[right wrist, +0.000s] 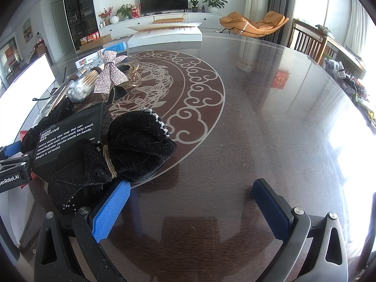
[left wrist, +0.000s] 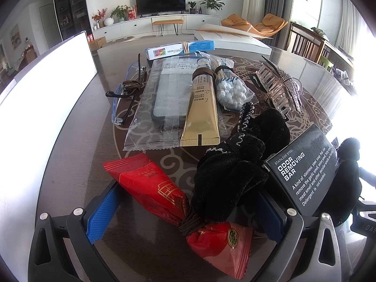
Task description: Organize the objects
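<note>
- The left gripper [left wrist: 185,213] has its jaws spread wide, and the red snack packets [left wrist: 178,202], tied at the middle with a brown elastic, lie between its blue pads [left wrist: 103,213]; nothing is clamped.
- The right gripper [right wrist: 188,209] is released too, with only bare table [right wrist: 270,122] between its fingers.
- The objects to organize are clustered around the black box [left wrist: 303,176]: a black velvet bow [left wrist: 237,164] touches its left side, a second black bow [right wrist: 112,157] leans on it, the gold tube [left wrist: 202,108], the cotton swab bag [left wrist: 231,87] and the bagged phone case [left wrist: 162,98] lie beyond it, and the rhinestone hair claw [left wrist: 279,87] lies behind it.
- Risk, as I judge it: closing the left jaws could snag the velvet bow draped over the packets and drag it along, and the glossy wrappers may slip.
- The right gripper's left pad touches or nearly touches the second bow; a sweep could push it and tip the box.
- Readable writing: the box says "STAINLESS STEEL ODOR REMOVING BAR", then "A kind of stainless steel soap that can remove the garlic smell, onion smell, fishy smell… Detergent is not needed."
- The gripper body seen at the right view's left edge reads "enRobot.AI".
</note>
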`<state>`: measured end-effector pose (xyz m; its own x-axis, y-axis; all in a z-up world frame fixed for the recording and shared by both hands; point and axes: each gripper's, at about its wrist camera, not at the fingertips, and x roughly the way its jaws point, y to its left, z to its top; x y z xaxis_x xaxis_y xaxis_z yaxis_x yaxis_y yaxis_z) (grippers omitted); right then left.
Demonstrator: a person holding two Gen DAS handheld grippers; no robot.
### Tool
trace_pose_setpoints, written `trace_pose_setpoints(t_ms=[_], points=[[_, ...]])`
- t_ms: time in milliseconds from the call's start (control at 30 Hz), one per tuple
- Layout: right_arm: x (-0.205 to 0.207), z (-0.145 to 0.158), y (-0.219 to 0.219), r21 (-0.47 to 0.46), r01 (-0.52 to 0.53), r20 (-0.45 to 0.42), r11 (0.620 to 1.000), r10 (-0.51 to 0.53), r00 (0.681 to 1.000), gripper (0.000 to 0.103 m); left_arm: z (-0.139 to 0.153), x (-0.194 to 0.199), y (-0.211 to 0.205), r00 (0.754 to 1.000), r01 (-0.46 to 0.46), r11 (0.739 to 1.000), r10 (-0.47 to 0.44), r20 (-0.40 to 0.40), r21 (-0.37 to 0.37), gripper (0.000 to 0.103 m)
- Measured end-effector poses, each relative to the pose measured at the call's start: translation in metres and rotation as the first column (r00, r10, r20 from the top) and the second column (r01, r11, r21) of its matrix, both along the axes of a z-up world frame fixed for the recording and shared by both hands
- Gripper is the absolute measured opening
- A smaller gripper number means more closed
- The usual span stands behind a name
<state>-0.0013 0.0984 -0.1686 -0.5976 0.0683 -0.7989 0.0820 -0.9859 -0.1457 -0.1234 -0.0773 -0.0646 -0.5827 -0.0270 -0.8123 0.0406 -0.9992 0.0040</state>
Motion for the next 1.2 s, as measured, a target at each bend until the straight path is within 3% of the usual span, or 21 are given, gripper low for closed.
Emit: trace_pose_setpoints(t_ms=[1200], points=[[0.0006, 0.0092, 0.0015, 0.021, -0.022, 0.002, 1.0, 0.022, 1.0, 0.103, -0.0001, 0.0003, 0.0, 1.0, 0.007, 1.0, -0.007, 0.0, 0.0, 0.103]])
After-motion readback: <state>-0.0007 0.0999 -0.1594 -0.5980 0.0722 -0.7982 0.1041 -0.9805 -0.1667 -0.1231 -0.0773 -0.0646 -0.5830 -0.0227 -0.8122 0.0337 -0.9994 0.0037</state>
